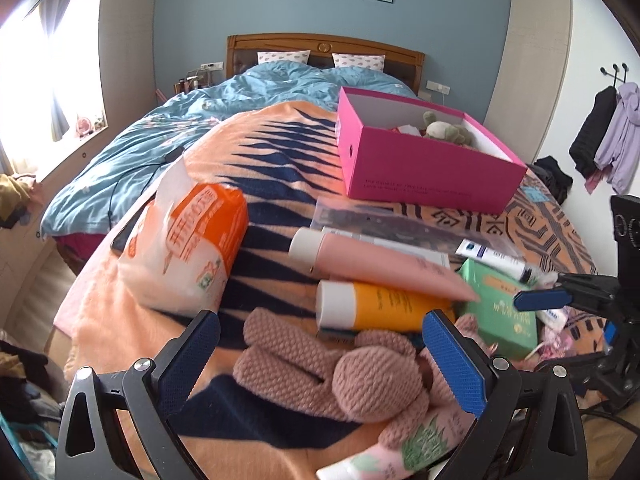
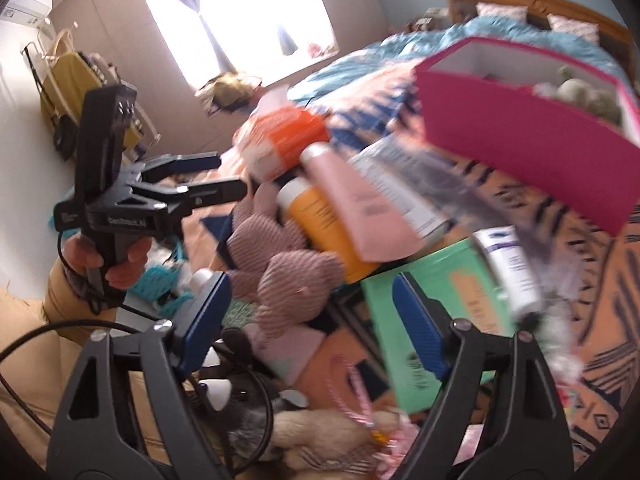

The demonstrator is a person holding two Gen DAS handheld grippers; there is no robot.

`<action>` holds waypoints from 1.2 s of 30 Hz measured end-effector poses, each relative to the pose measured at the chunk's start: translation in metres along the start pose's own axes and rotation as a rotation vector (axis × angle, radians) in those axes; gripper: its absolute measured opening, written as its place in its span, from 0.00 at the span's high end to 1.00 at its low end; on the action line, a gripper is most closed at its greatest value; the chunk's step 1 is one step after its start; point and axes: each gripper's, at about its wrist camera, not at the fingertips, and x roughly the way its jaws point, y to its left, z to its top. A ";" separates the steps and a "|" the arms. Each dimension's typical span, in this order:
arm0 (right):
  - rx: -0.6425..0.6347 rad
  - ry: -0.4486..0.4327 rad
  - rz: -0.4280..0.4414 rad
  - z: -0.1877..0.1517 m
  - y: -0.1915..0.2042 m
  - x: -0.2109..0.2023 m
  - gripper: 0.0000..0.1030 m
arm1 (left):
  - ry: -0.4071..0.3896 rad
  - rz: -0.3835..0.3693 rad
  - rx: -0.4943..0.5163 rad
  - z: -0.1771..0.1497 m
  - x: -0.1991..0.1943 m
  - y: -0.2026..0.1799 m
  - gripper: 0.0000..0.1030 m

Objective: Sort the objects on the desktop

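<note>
A pile of objects lies on the orange patterned blanket (image 1: 280,148): a pink knitted rabbit (image 1: 352,376), an orange bottle (image 1: 384,306), a pink tube (image 1: 376,262), a green box (image 1: 504,312), a white tube (image 1: 496,260) and an orange tissue pack (image 1: 188,248). A pink box (image 1: 424,160) holding a grey-green plush toy (image 1: 444,130) stands behind. My left gripper (image 1: 320,340) is open, its fingers either side of the rabbit. My right gripper (image 2: 312,308) is open above the rabbit (image 2: 292,264) and green box (image 2: 432,312). The right view is blurred.
A clear plastic sleeve (image 1: 400,220) lies in front of the pink box. A beige plush (image 2: 320,436), pink cord and cables lie near the right gripper. A blue duvet (image 1: 168,136) covers the bed behind. Clothes hang on the right wall (image 1: 608,132).
</note>
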 end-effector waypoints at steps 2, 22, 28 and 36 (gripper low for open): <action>0.000 0.040 0.018 -0.003 0.003 0.009 0.20 | 0.006 -0.018 0.000 -0.005 -0.002 0.000 0.00; 0.075 0.119 0.010 -0.004 -0.001 0.045 0.53 | 0.142 -0.102 0.028 -0.034 0.031 -0.005 0.00; 0.045 0.077 0.004 -0.001 0.000 0.038 0.57 | 0.142 -0.185 0.022 -0.030 0.033 -0.012 0.13; 0.050 0.010 -0.032 -0.002 -0.012 0.004 0.61 | 0.158 -0.346 0.042 -0.027 0.039 -0.037 0.21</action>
